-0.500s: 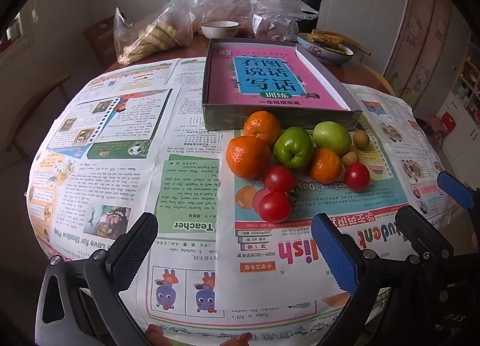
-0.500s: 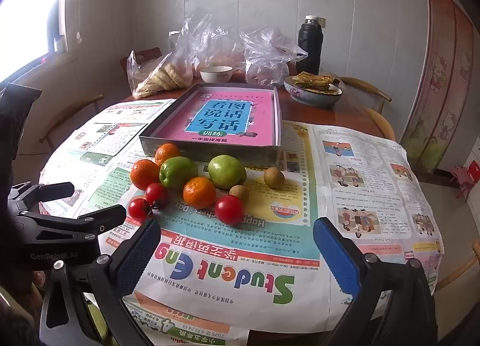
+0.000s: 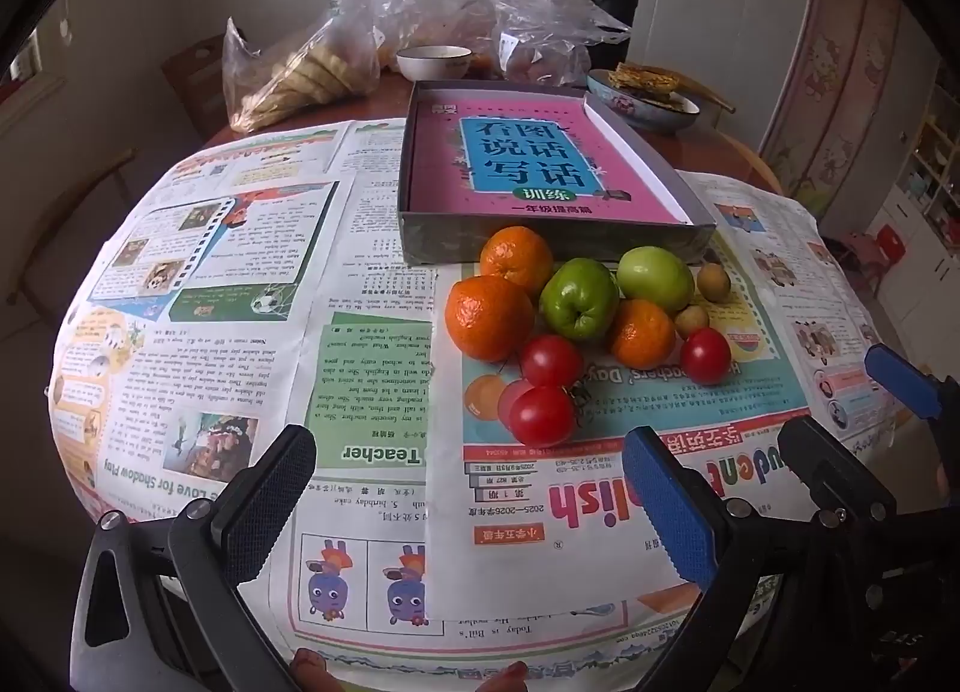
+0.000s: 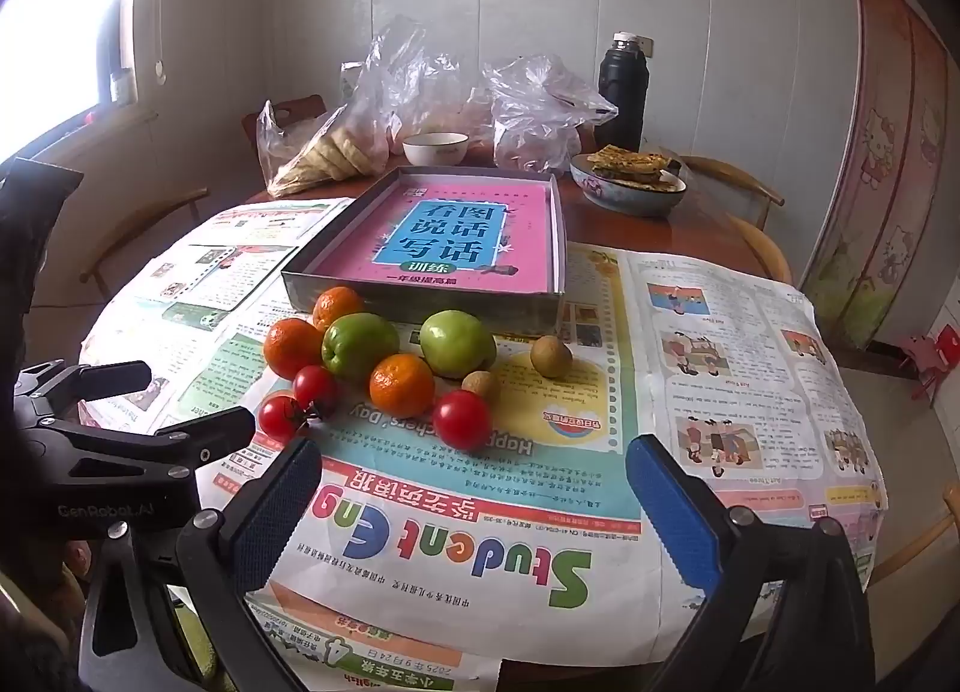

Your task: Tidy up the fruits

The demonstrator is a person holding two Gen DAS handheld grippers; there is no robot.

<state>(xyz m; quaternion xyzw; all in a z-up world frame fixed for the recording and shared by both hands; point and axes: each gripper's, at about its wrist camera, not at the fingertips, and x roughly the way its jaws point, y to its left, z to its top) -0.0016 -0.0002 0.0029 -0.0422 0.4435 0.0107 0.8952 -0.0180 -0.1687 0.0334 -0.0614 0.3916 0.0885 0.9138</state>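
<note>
I see both the left gripper (image 3: 468, 506) and the right gripper (image 4: 474, 512) spread wide, holding nothing. The fruit cluster (image 3: 576, 332) lies beyond the fingertips, untouched, just in front of a shallow box (image 3: 558, 239). Newspaper (image 4: 720, 368) covers the round table; bags, bowls and a flask stand behind.

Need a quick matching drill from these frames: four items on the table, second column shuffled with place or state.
1 shallow box
2 black flask
3 white bowl
4 right gripper

a open, nothing between its fingers
b behind the fruit pile, pink book inside
c among the plastic bags
d far edge, by the wall

Pairs: 1-b, 2-d, 3-c, 4-a
</note>
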